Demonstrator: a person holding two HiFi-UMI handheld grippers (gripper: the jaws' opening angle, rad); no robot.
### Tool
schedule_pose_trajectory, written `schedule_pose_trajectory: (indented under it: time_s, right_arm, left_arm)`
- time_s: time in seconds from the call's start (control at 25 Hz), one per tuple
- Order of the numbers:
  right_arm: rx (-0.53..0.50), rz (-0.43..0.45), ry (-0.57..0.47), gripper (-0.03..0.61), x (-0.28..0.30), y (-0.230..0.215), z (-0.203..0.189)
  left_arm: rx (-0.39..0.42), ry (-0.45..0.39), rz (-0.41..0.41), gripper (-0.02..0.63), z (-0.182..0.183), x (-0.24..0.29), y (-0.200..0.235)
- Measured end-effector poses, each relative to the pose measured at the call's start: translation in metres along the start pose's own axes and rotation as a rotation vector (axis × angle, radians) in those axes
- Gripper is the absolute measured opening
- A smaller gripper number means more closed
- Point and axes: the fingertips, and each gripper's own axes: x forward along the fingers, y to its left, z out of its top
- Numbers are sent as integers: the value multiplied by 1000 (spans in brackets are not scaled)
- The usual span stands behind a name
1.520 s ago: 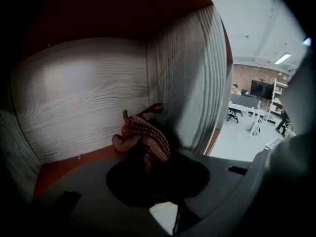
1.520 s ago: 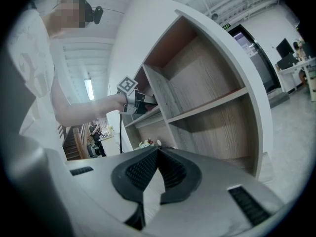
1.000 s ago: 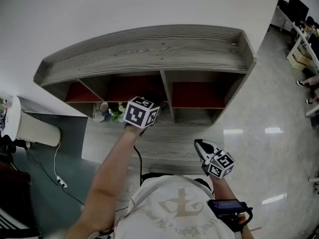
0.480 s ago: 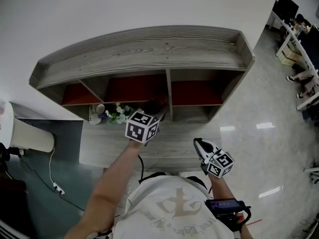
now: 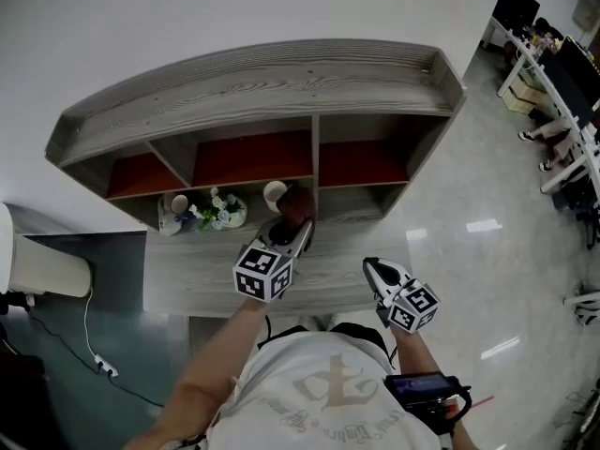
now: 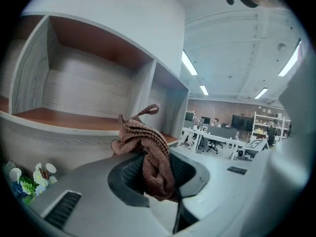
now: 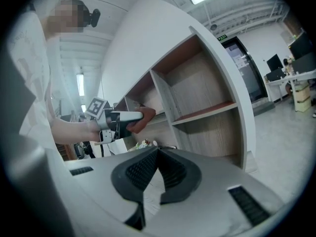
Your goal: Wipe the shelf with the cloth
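Note:
The grey wood shelf unit (image 5: 262,87) has red-brown compartments and a lower ledge. My left gripper (image 5: 296,223) hovers over that ledge in front of the middle divider, shut on a brown knitted cloth (image 5: 299,202). In the left gripper view the cloth (image 6: 148,152) is bunched between the jaws, with a loop sticking up. My right gripper (image 5: 373,269) hangs lower right, near the person's body, shut and holding nothing. From the right gripper view, the right gripper (image 7: 157,153) has its pads meeting, and the left gripper (image 7: 129,116) holds the cloth (image 7: 145,115) by the shelf.
A white cup (image 5: 275,193), a small bunch of flowers (image 5: 217,209) and a pale vase (image 5: 176,204) stand on the lower ledge left of the cloth. A white appliance (image 5: 42,261) with a cable is on the left. Office desks (image 5: 553,73) stand far right on glossy floor.
My left gripper has drawn back out of the shelf toward the person, and the cloth now shows beyond it. The right gripper has hardly moved.

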Motion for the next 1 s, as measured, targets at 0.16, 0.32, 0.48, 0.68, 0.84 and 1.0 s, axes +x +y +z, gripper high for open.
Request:
schedule_pose_trajectory:
  time_s: [0.16, 0.32, 0.48, 0.68, 0.84, 1.0]
  right_arm:
    - [-1, -21, -4, 5, -8, 2, -3]
    - [2, -30, -8, 5, -13, -2, -4]
    - [0, -26, -16, 5, -14, -12, -1]
    - [-5, -6, -16, 5, -21, -34, 10]
    - [-5, 3, -15, 5, -32, -59, 20]
    - [0, 27, -12, 5, -39, -80, 27]
  left_arm:
    - [8, -12, -23, 94, -8, -6, -12]
    - [14, 4, -35, 95, -16, -3, -24]
    - [25, 14, -38, 95, -18, 6, -34]
    - [37, 24, -9, 95, -11, 32, -42]
    - [57, 31, 29, 97, -2, 61, -54]
    - [81, 48, 83, 97, 9, 90, -56]
